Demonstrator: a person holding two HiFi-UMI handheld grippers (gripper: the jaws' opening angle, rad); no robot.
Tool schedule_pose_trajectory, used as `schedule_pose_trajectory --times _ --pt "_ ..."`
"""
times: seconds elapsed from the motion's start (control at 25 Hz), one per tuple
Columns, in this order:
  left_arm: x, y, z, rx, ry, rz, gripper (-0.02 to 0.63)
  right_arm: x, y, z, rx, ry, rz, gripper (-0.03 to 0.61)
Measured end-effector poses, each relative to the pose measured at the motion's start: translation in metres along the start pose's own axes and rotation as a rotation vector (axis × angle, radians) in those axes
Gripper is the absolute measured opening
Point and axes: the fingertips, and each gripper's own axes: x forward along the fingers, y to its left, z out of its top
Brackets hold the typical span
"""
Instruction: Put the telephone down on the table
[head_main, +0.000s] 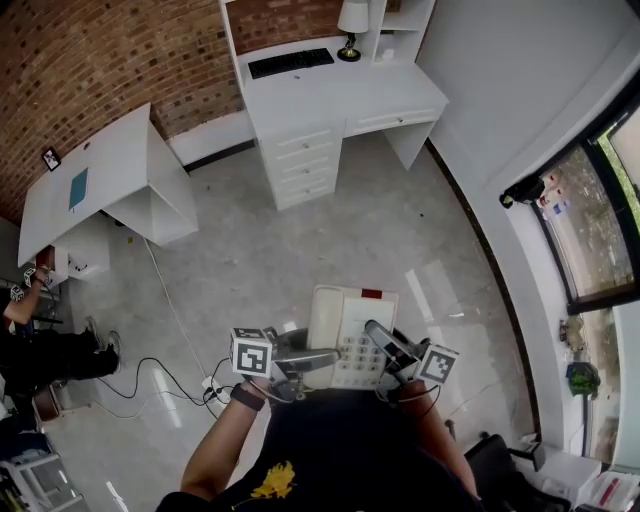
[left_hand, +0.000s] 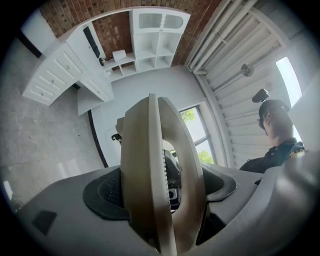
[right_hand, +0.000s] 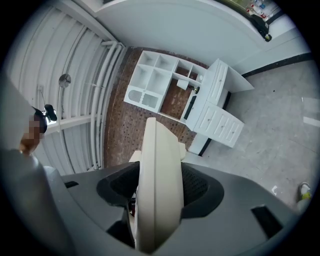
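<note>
A cream desk telephone (head_main: 345, 335) with grey keys and a red mark at its far edge is held in the air close to my body, above the floor. My left gripper (head_main: 305, 362) is shut on its left side and my right gripper (head_main: 388, 350) is shut on its right side. In the left gripper view the telephone (left_hand: 150, 165) stands edge-on, with the left gripper (left_hand: 162, 192) pressing both dark pads against it. In the right gripper view the telephone's (right_hand: 157, 175) cream edge fills the gap of the right gripper (right_hand: 159, 192) in the same way.
A white desk (head_main: 385, 95) with drawers, a black keyboard (head_main: 290, 62) and a lamp (head_main: 352, 22) stands far ahead by the brick wall. A lower white table (head_main: 105, 165) is far left. Cables (head_main: 175, 380) lie on the floor. A person (head_main: 30, 345) sits at the left edge.
</note>
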Motion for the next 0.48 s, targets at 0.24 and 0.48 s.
schedule_pose_trajectory --times 0.24,0.48 --pt "-0.032 0.006 -0.005 -0.03 0.028 -0.028 0.43 0.016 0.002 -0.027 0.001 -0.023 -0.038 0.233" --pt "-0.041 0.013 0.004 -0.035 0.048 -0.057 0.43 0.029 0.002 -0.029 0.001 -0.047 -0.05 0.233"
